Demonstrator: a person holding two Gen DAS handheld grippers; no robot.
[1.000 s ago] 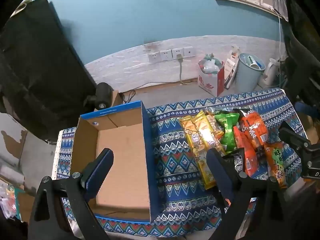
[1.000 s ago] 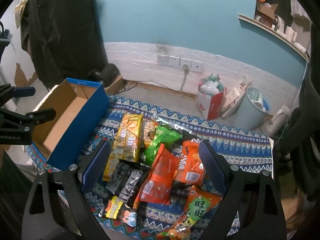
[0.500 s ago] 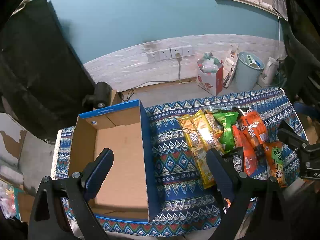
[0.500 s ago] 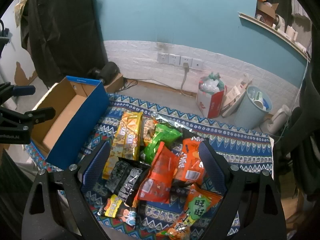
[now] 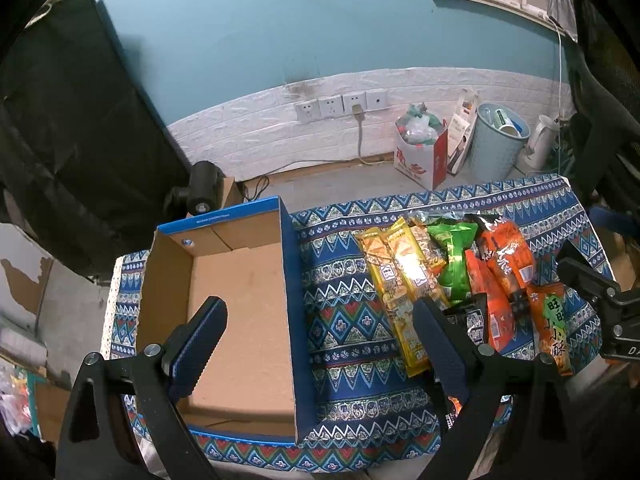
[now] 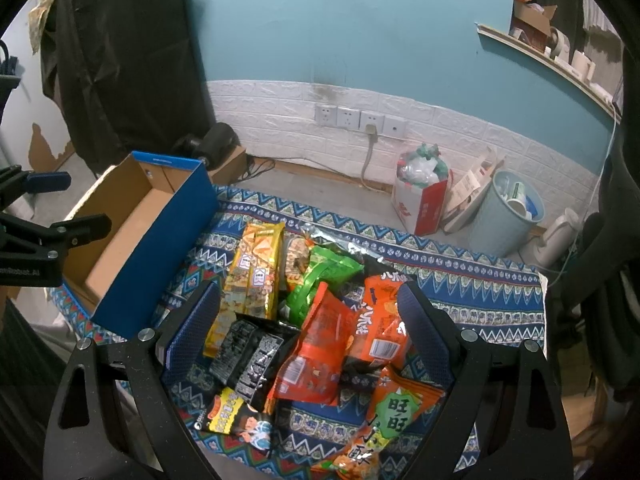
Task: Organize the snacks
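An empty blue cardboard box (image 5: 236,312) sits on the left of a patterned cloth (image 5: 344,320); it also shows in the right wrist view (image 6: 132,240). A pile of snack packets lies to its right: yellow packets (image 6: 256,272), a green one (image 6: 320,276), orange ones (image 6: 324,344), a black one (image 6: 248,356). My left gripper (image 5: 320,328) is open and empty, high over the box's right wall. My right gripper (image 6: 308,320) is open and empty, above the snack pile.
A red and white bag (image 6: 420,196), a pale blue bin (image 6: 508,212) and a white kettle (image 6: 560,236) stand on the floor behind the table. A black cloth (image 5: 76,128) hangs at the left. Wall sockets (image 5: 340,106) are behind.
Both grippers have drifted slightly; the views are almost the same. Nothing was taken hold of or moved.
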